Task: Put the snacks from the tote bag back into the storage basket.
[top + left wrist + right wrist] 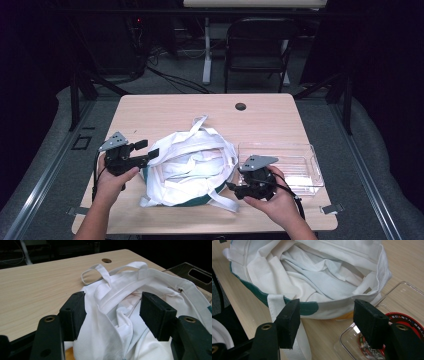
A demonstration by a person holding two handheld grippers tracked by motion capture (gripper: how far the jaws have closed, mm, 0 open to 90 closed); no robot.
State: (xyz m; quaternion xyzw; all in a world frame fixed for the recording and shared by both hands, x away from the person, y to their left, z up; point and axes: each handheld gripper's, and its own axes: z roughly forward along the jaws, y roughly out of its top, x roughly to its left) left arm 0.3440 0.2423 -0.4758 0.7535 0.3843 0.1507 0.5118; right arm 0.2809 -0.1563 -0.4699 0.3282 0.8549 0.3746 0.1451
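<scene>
Grippers number two: left gripper [145,150] and right gripper [233,185], both spread, flank one white bag [187,167]; one clear tray [300,165] sits right.

Light wooden rectangular table [165,110], crumpled white cloth bag with green trim [192,167] at centre, left gripper [145,151] at bag's left edge, jaws apart, right gripper [234,186] at bag's right edge, clear rectangular plastic container [300,167] beside it, 1 black folding chair [257,47] behind table.
</scene>
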